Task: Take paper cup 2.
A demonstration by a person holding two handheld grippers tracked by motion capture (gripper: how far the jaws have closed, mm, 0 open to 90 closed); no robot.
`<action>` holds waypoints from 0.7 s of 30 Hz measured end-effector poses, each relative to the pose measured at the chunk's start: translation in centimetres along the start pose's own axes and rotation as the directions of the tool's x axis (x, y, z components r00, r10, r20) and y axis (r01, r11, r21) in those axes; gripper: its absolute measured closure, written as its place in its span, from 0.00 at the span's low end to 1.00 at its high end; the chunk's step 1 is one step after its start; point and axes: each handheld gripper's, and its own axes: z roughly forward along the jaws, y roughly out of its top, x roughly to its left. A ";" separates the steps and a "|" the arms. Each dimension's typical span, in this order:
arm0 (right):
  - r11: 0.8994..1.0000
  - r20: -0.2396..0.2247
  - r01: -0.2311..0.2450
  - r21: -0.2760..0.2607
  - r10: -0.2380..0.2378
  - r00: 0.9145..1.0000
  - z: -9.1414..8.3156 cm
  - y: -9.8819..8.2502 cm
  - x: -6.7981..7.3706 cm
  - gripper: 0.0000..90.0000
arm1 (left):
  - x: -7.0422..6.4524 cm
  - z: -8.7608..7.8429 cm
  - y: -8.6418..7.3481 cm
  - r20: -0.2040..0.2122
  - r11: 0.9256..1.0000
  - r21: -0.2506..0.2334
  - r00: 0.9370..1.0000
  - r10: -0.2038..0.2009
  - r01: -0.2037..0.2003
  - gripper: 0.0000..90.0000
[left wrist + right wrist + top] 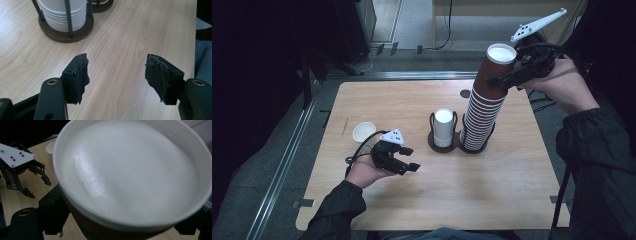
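A: Closest to the lens, in the right gripper view, is the white inside of the top cup (130,172), with the right gripper's jaws dark on either side of its brown wall.

B: So the right gripper (512,76) has it clamped?

A: It looks so. From above, its jaws close on the top cup (498,62) just under the rim, at the head of the tall stack of brown cups (482,112), which leans a little to the right.

B: Has that cup come off the stack?

A: I judge not yet; it sits nested on the one below. Lifting it free is the step that remains, and where it goes after that I cannot tell.

B: And the left gripper (404,159)?

A: Low over the tabletop (492,185), jaws apart with nothing between them; in its own view bare wood shows between the worn pads (81,75).

B: What else stands there?

A: A short stack of white cups (443,127) in a dark wire holder (443,145), just beside the brown stack's holder, and one white cup (364,131) on its own near the left hand.

B: How does the top cup look?

A: Brown ribbed paper outside, clean white inside, rolled rim undented.
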 end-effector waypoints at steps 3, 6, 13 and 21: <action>1.000 0.001 -0.008 -0.025 0.008 1.000 -0.5 0.4 0.0 0.19 | 0.0 0.0 0.0 0.000 1.000 0.002 1.000 0.002 -0.002 0.38; 1.000 0.000 -0.018 -0.014 0.018 1.000 -0.9 0.9 0.0 0.19 | 0.0 0.0 0.0 -0.001 1.000 0.002 1.000 0.004 -0.004 0.38; 1.000 0.012 -0.018 -0.015 0.018 1.000 -1.9 2.1 0.3 0.19 | 0.0 -0.1 -0.1 -0.003 1.000 0.000 1.000 -0.001 0.001 0.38; 0.998 0.024 -0.009 -0.064 0.011 1.000 -3.9 3.7 0.8 0.19 | 0.0 0.0 -0.1 -0.005 1.000 -0.001 1.000 -0.002 0.002 0.38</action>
